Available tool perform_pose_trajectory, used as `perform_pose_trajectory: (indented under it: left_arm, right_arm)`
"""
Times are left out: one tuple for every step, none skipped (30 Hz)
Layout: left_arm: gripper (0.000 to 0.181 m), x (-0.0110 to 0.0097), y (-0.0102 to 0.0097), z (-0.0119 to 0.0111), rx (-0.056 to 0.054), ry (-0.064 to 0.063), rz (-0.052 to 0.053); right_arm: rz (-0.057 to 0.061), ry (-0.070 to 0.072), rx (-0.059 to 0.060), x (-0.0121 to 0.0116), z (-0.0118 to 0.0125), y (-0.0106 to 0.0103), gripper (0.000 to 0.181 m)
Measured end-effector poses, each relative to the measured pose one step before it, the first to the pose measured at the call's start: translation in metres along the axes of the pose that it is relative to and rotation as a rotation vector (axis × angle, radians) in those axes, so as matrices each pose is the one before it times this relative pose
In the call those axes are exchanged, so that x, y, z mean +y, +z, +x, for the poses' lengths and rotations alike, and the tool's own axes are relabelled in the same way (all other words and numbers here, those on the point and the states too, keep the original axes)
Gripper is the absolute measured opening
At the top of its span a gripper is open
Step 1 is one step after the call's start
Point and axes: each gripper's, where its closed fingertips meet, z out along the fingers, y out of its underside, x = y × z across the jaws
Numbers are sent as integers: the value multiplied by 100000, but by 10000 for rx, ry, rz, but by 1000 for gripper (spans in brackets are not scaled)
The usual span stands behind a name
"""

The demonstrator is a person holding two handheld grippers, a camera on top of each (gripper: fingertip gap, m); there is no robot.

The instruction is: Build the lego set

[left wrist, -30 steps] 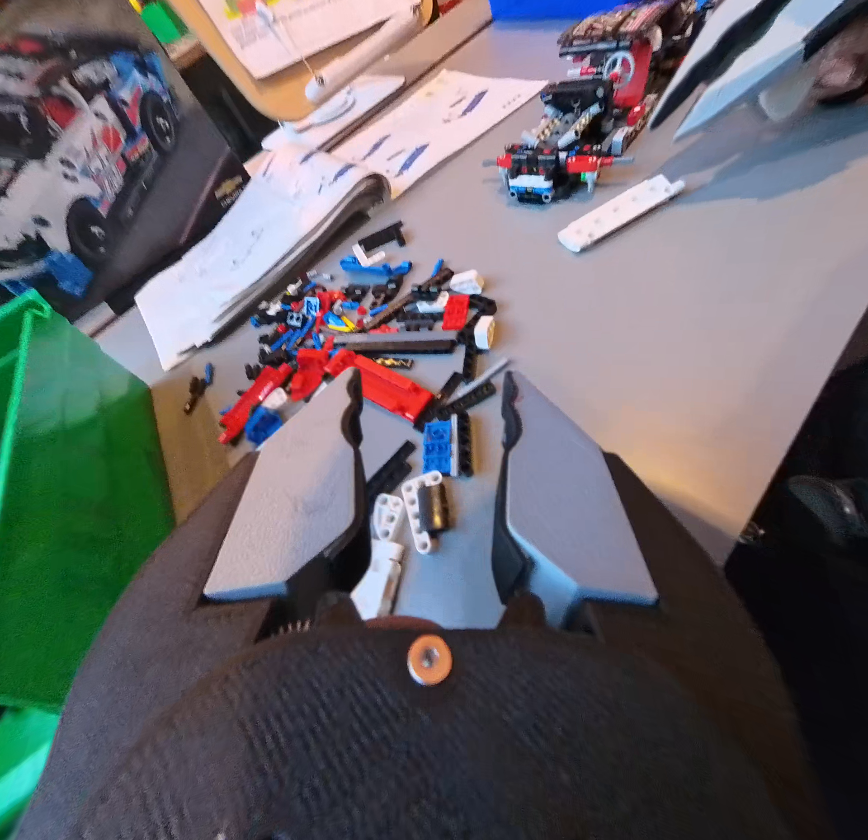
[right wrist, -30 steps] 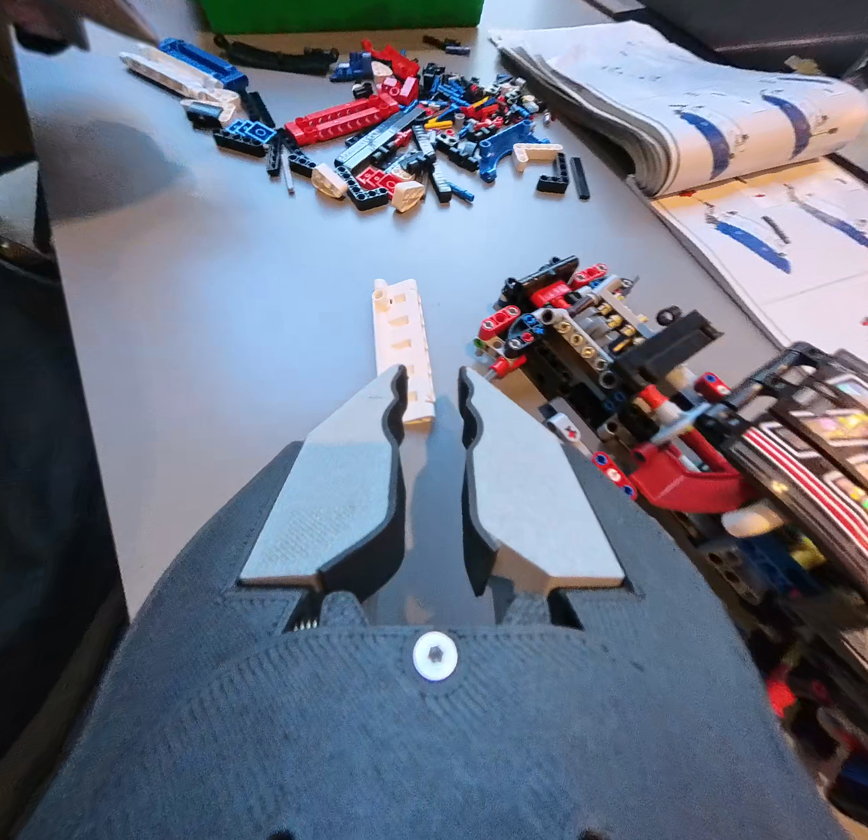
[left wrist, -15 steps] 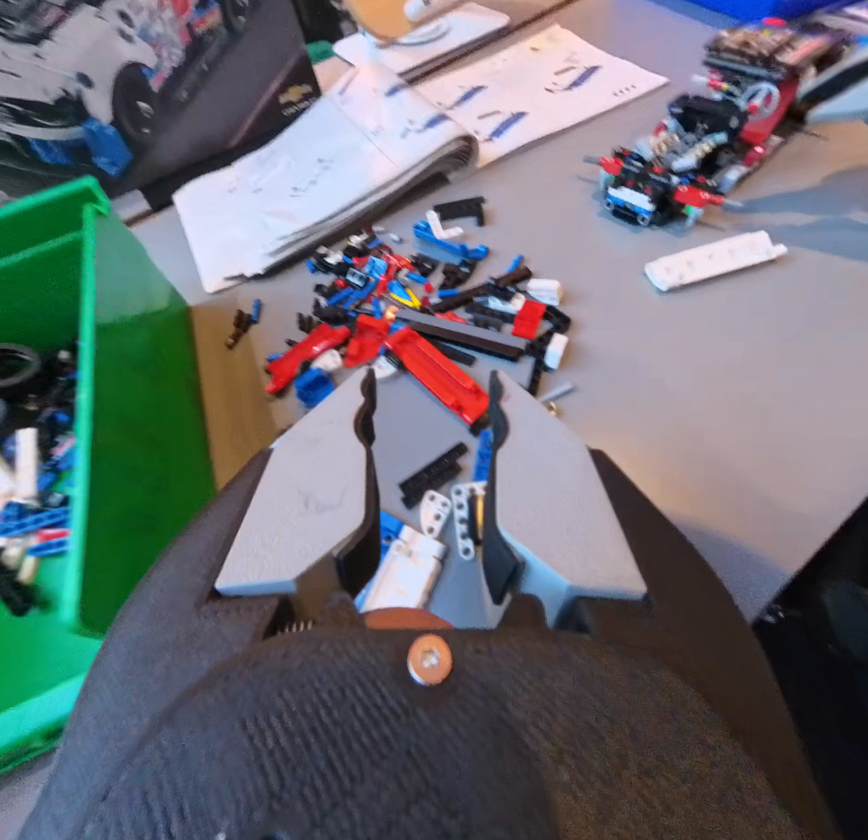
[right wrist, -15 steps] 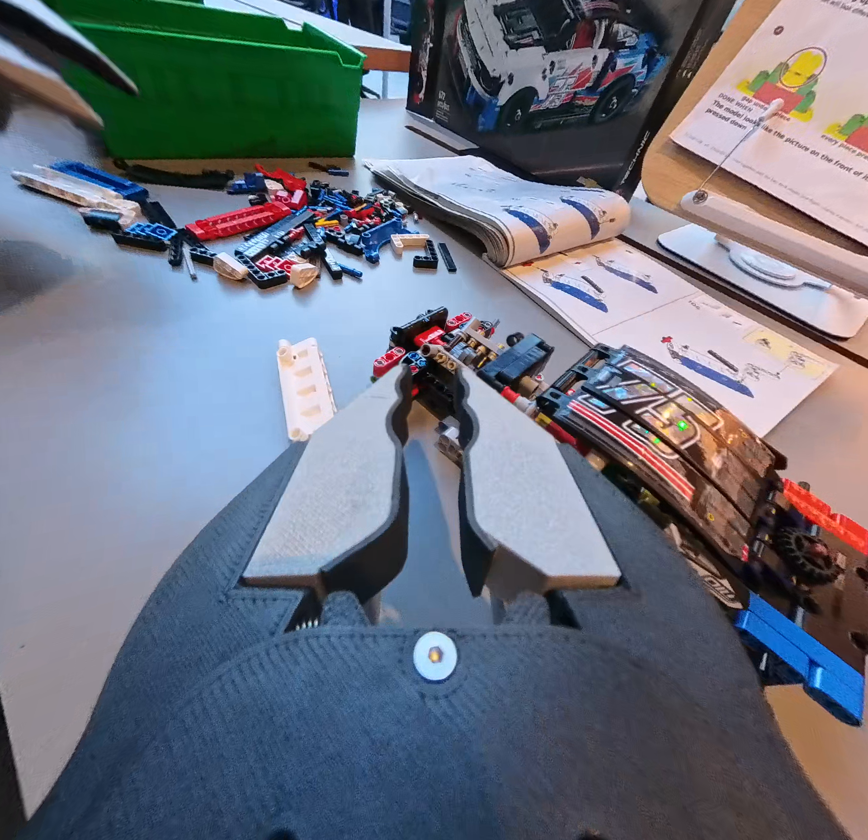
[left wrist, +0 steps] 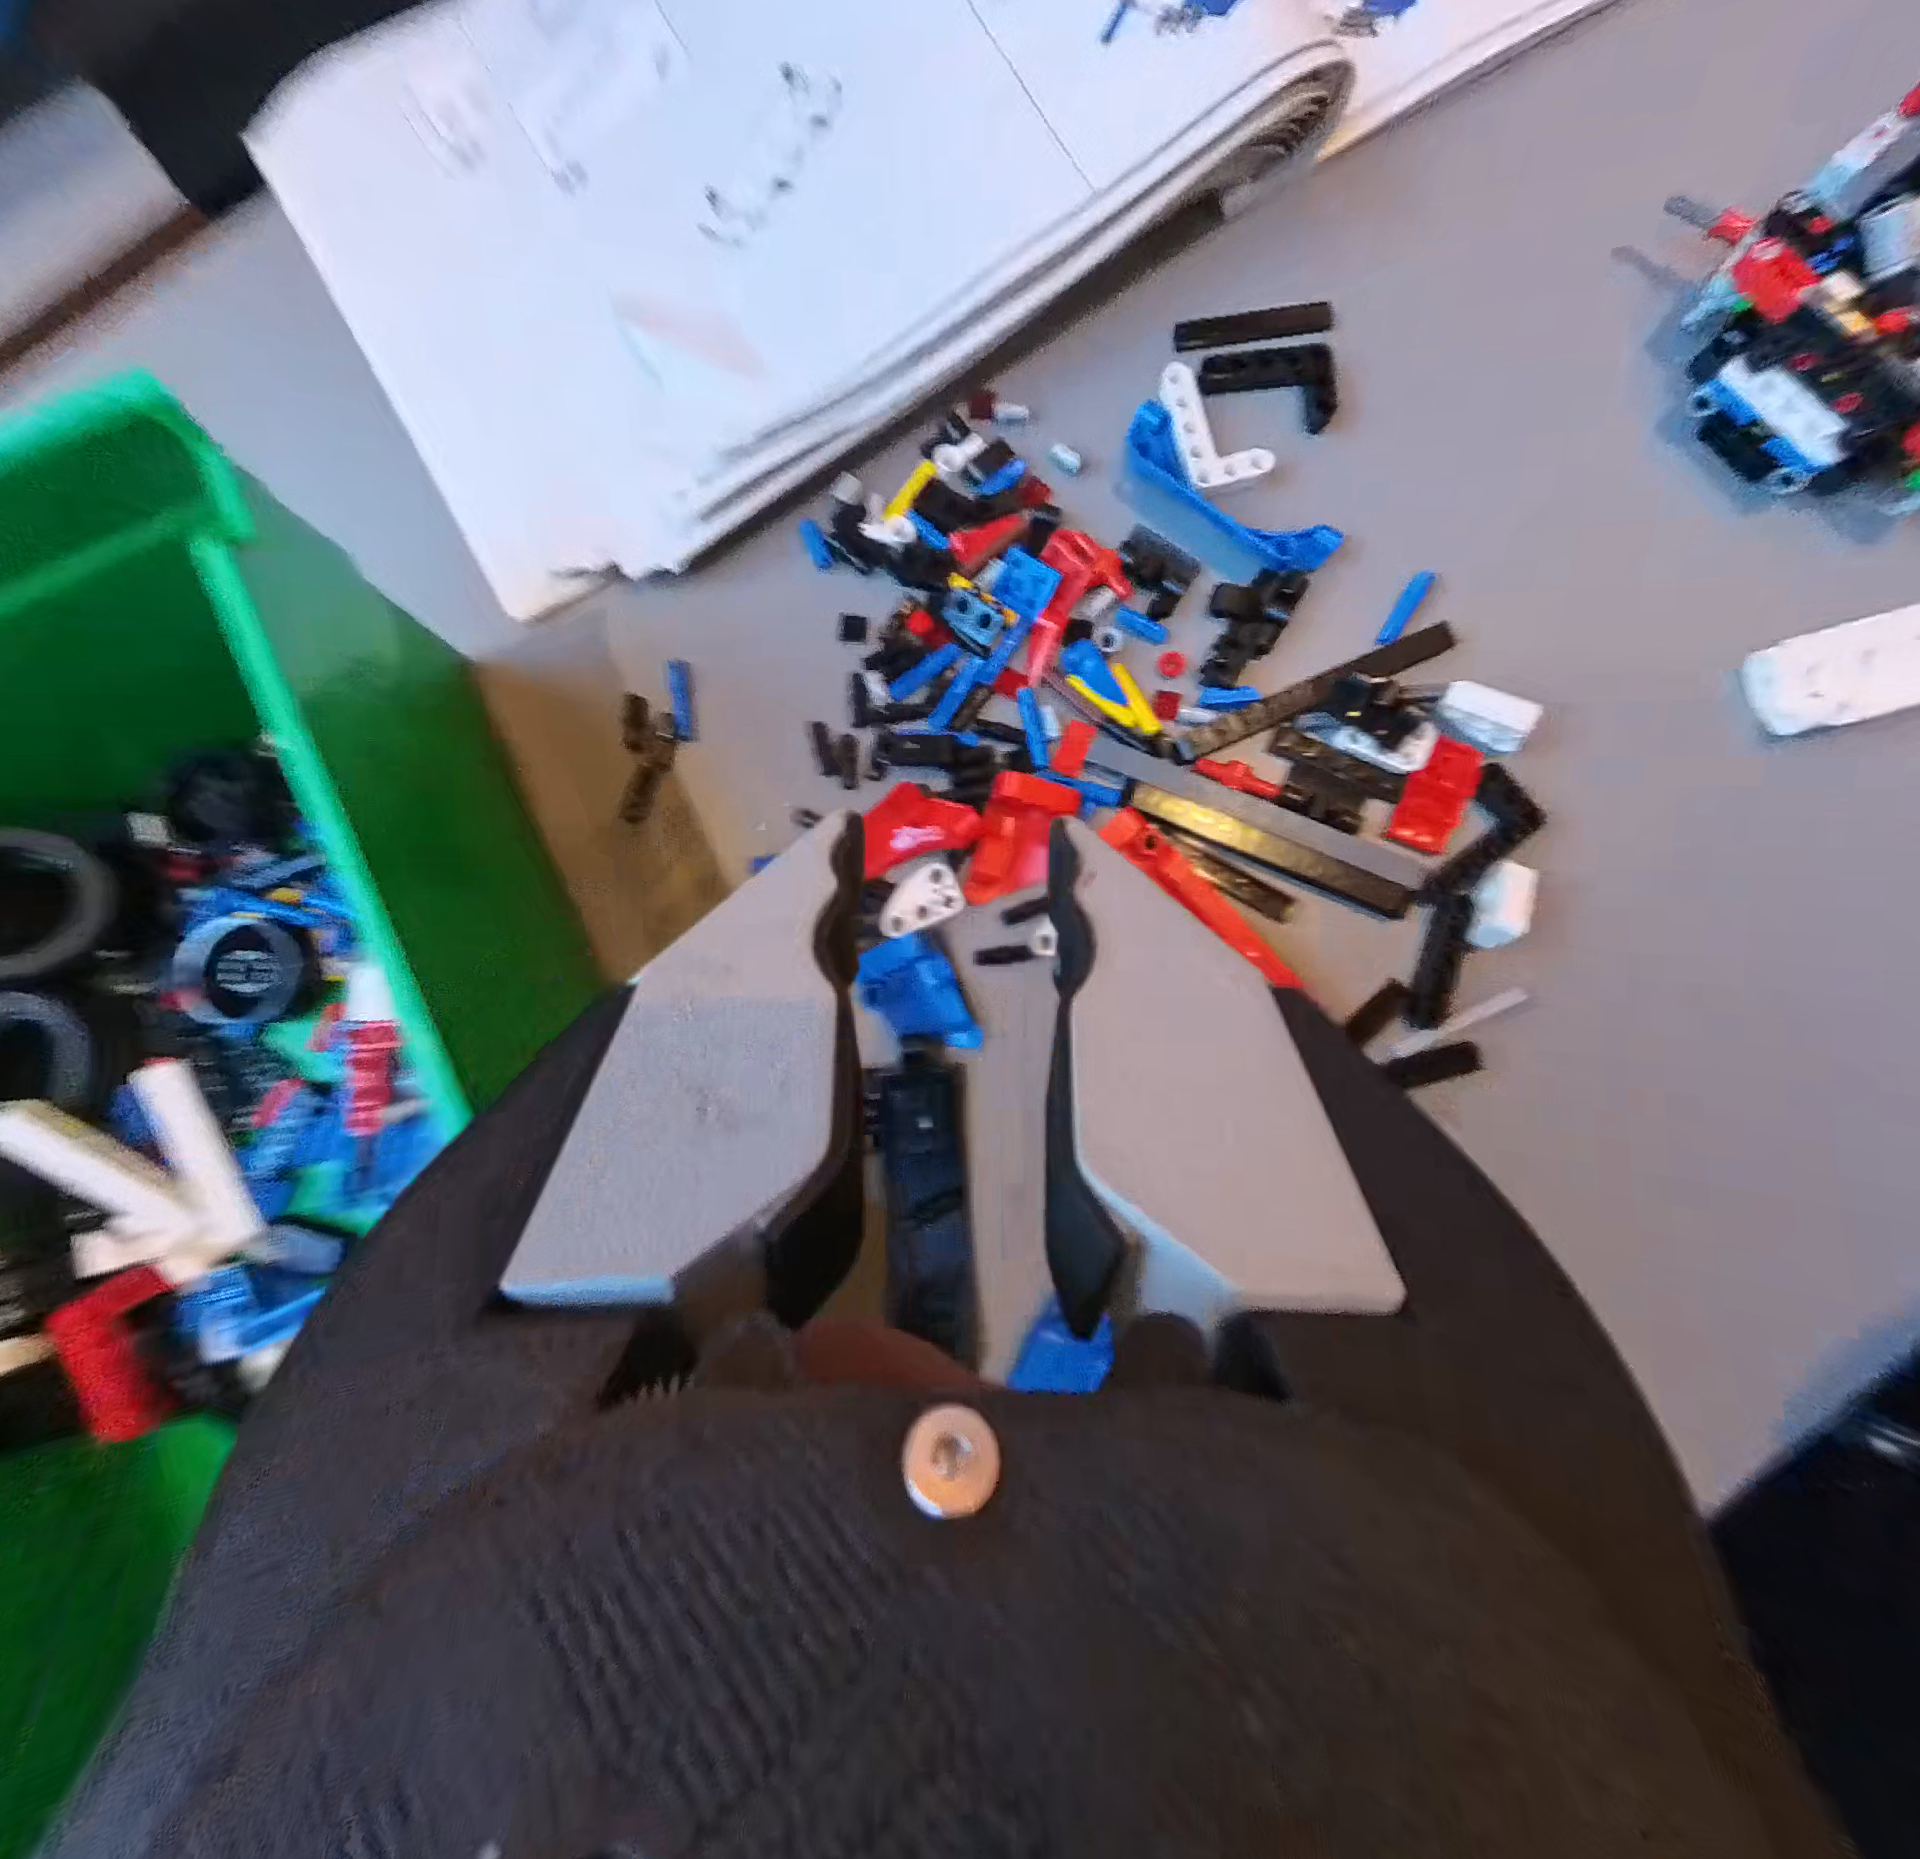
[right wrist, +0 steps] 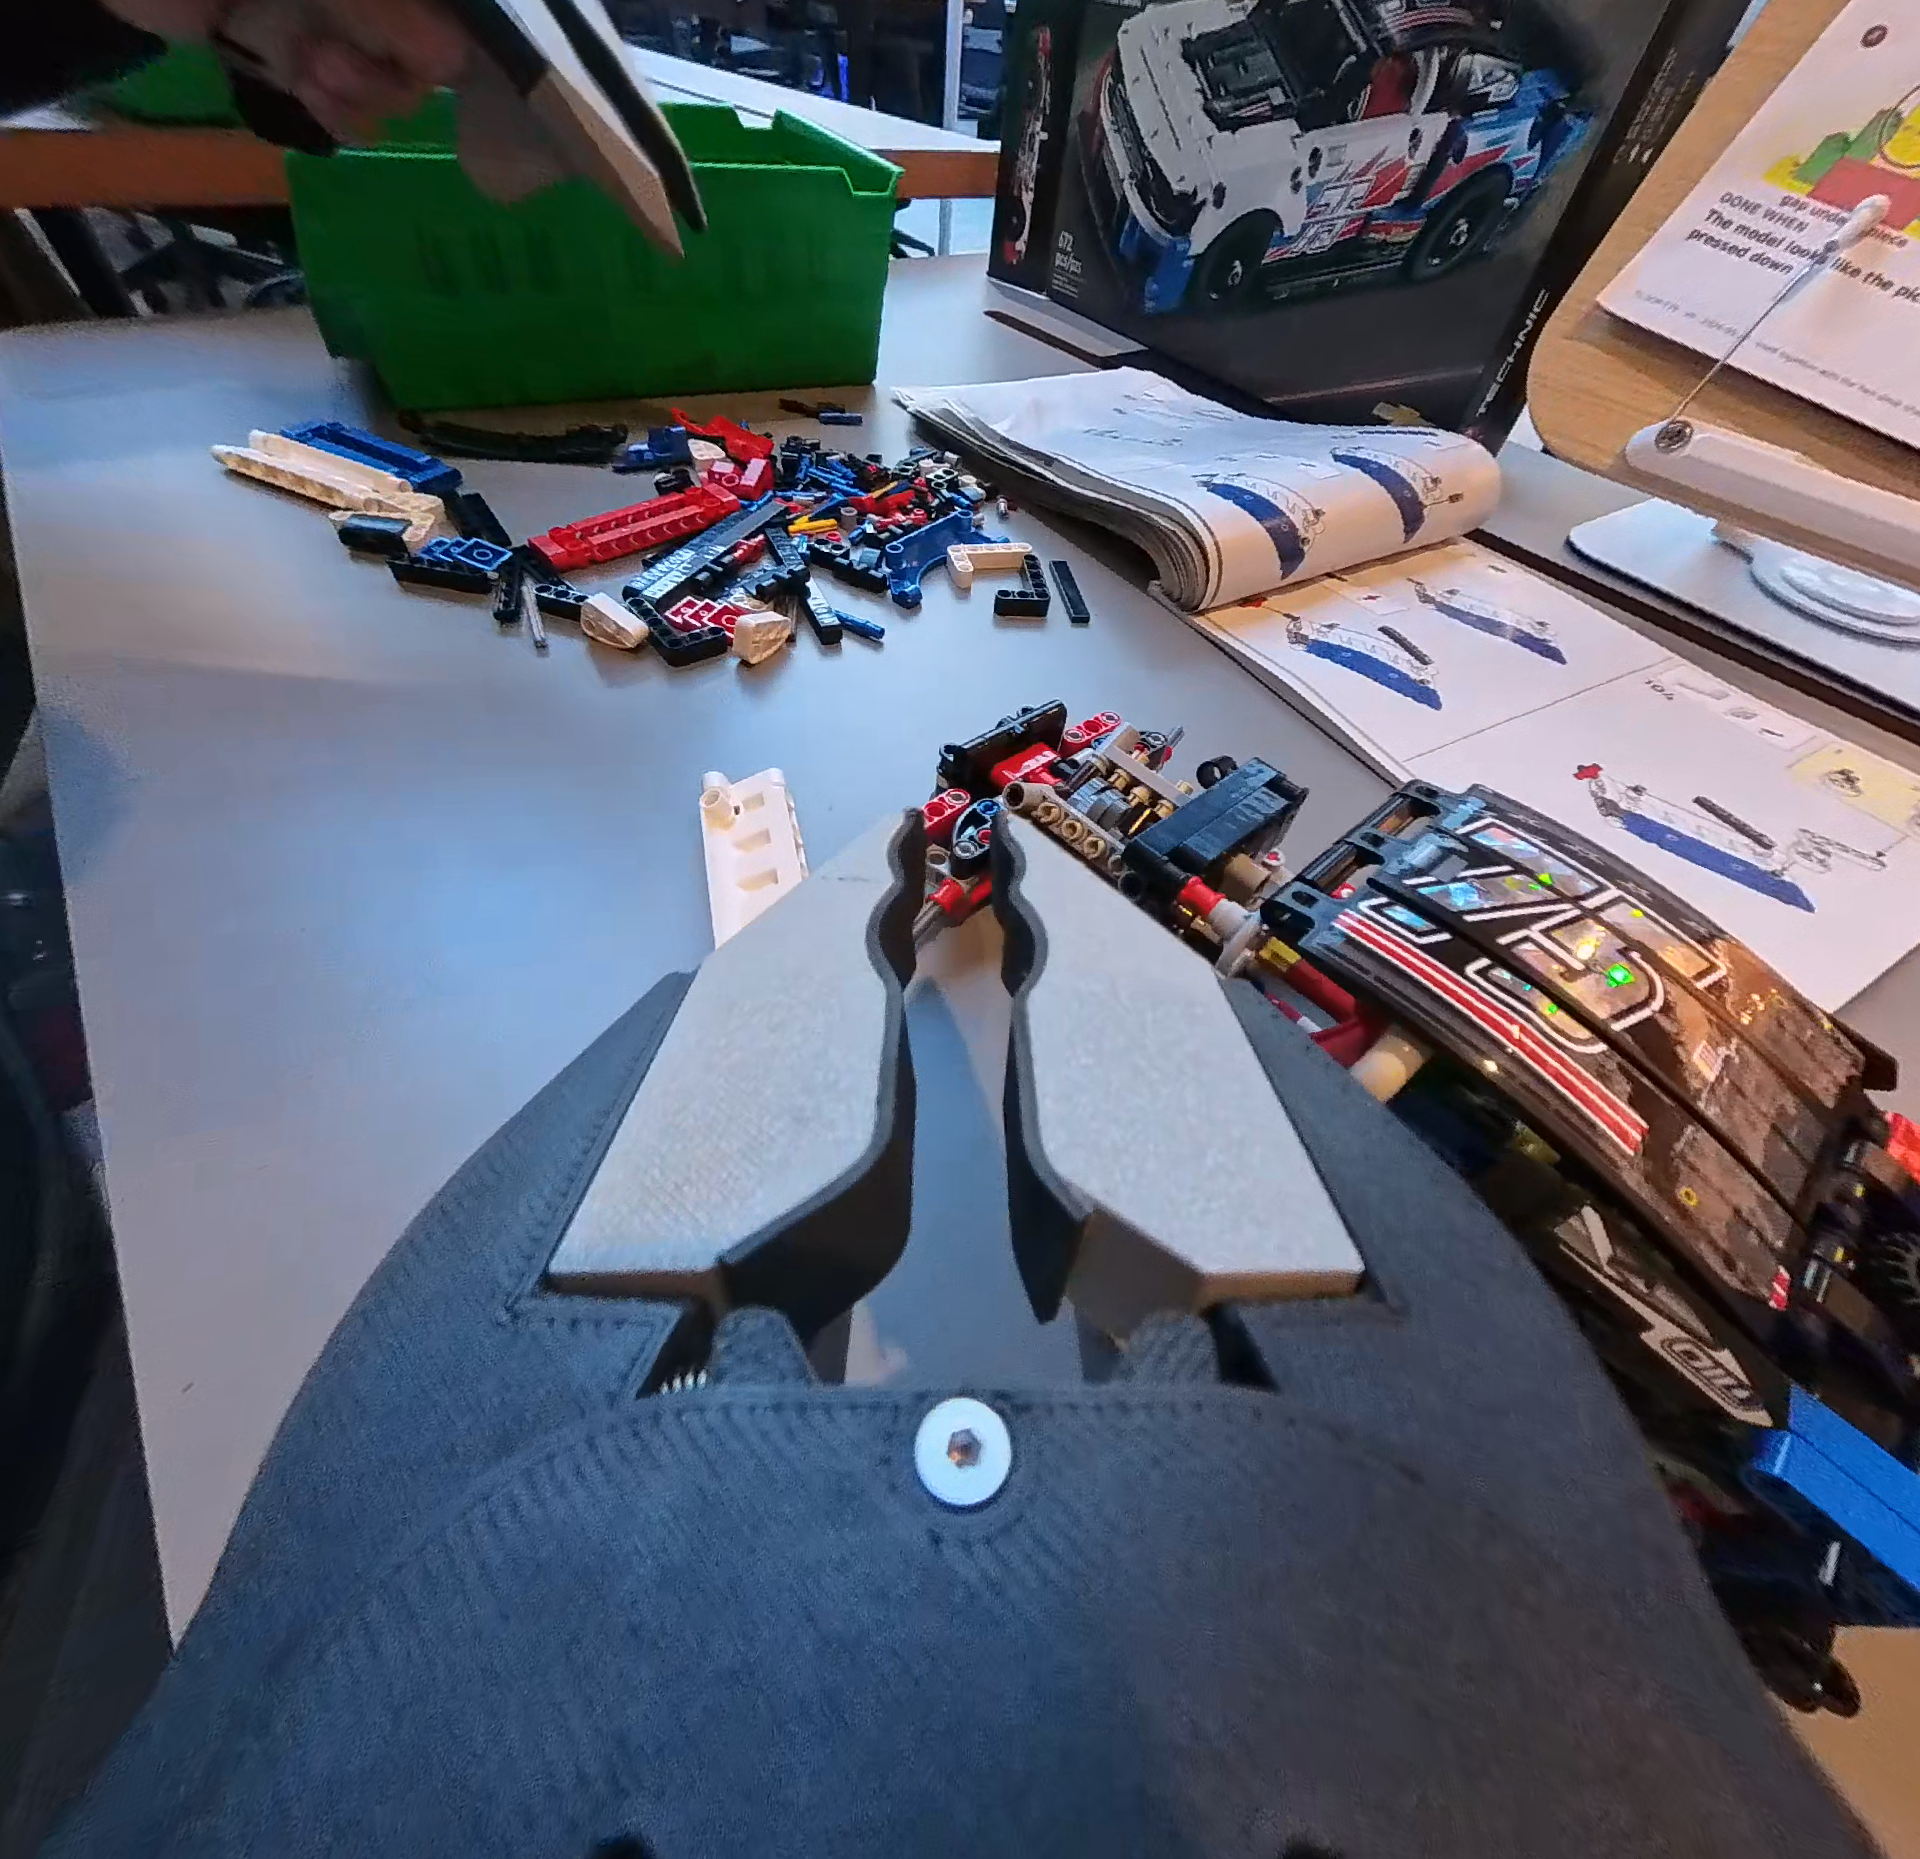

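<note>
Two grippers, fingers apart: left gripper [left wrist: 951, 874] over loose bricks [left wrist: 1143, 687], right gripper [right wrist: 951, 853] at car model [right wrist: 1455, 978].

Grey table [right wrist: 343, 874]; behind it, perhaps a monitor stand [right wrist: 1766, 562].
</note>
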Motion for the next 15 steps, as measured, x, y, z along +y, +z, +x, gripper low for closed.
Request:
perform_pose_trajectory:
  left_arm:
    - [34,303,373,709,484,-433,-45]
    - [34,317,225,679,390,-376,56]
    - [35,443,85,616,262,-233,58]
    - [39,561,-46,413,60,-43,23]
    - [42,663,-180,165,-140,68,-16]
    - [44,758,-315,68,-230,142,-54]
    - [46,839,-415,40,-272,207,-72]
    - [47,929,-484,-15,-306,221,-86]
    - [47,962,-494,-9,-289,204,-64]
    - [47,974,-463,20,-245,144,-22]
    - [47,987,-389,71,-168,40,-8]
    - [48,1010,-279,212,-38,-38,-5]
    - [48,1014,-165,305,63,-87,-7]
    - [50,974,-71,308,91,-108,-4]
    - [52,950,-23,256,78,-90,-18]
  right_arm:
    - [18,-35,-21,-13,-71,-53,10]
    - [36,-44,-51,-37,-136,-90,10]
    - [40,-37,-38,-33,-124,-127,10]
    - [27,-22,-19,-24,-95,-103,10]
    - [12,-10,-23,3,-76,-83,10]
    - [10,6,-24,1,-54,-56,10]
    - [15,26,-28,-19,-9,-21,10]
    - [17,51,-42,-11,2,-6,10]
    - [-7,81,-55,13,32,32,10]
    - [-30,111,-52,41,73,79,10]
    - [-2,124,-24,-10,153,106,10]
    - [61,122,5,-114,213,118,9]
    - [78,123,11,-152,208,135,9]
    - [36,106,1,-91,173,164,8]
    - [13,40,-14,-56,101,170,8]
